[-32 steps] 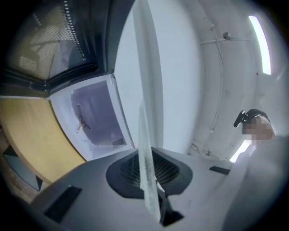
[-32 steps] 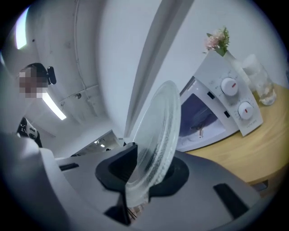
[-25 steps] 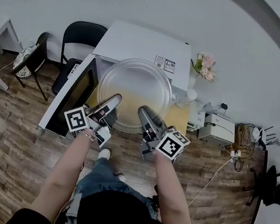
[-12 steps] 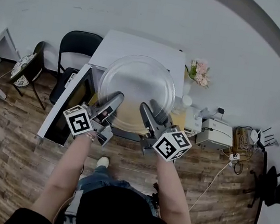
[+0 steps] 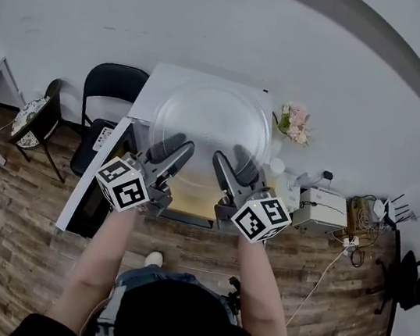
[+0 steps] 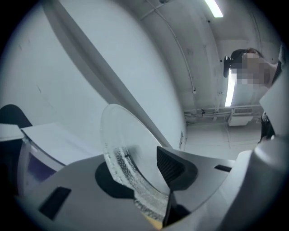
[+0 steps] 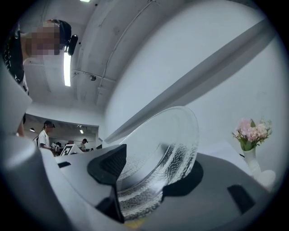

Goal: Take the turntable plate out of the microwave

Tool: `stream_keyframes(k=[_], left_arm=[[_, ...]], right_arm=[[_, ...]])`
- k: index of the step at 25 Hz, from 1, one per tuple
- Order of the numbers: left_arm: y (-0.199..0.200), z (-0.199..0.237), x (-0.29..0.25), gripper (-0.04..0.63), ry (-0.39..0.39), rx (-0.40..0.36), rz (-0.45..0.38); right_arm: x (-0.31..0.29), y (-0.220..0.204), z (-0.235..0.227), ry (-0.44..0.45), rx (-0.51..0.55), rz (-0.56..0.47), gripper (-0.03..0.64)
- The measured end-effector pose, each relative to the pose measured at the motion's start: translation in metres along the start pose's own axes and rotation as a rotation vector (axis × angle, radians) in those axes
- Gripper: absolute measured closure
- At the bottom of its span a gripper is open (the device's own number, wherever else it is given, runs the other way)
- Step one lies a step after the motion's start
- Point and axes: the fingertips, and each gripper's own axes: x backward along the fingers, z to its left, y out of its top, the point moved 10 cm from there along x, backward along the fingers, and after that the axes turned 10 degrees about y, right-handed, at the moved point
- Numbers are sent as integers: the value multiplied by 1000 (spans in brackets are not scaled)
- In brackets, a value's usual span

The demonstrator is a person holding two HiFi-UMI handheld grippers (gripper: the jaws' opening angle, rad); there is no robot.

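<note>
The clear glass turntable plate (image 5: 213, 120) hangs in the air above the white microwave (image 5: 159, 78), held at its near rim by both grippers. My left gripper (image 5: 171, 151) has the near-left rim, my right gripper (image 5: 235, 162) the near-right. In the left gripper view the tilted plate (image 6: 122, 140) sits between the jaws of the left gripper (image 6: 142, 176), the black pad against its inner face. In the right gripper view the patterned plate (image 7: 167, 144) lies between the jaws of the right gripper (image 7: 144, 176). Both grippers' jaws have just been opening, with the plate still between them.
The microwave door (image 5: 89, 192) hangs open to the left, with the lit cavity (image 5: 190, 193) below the plate. A black chair (image 5: 113, 81) stands at the back left. A vase of pink flowers (image 5: 292, 121) and a white device (image 5: 323, 201) are to the right.
Both grippers have lifted the plate from in front of the microwave's opening to above its top. The plate sits higher and closer to the head camera, and both grippers have rolled.
</note>
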Motion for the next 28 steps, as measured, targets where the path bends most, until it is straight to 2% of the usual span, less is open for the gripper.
stream_keyframes(k=[4, 9, 16, 28], left_arm=[[14, 4, -18, 436, -8, -87, -24], [26, 18, -37, 419, -12, -114, -33], [44, 31, -51, 380, -27, -198, -67], [58, 34, -61, 367, -15, -246, -105]], right_arm=[[-14, 14, -9, -13, 59, -15, 347], [-33, 23, -21, -31, 99, -23, 342], [-53, 29, -28, -37, 142, -64, 337], [-68, 40, -37, -10, 175, -81, 334]])
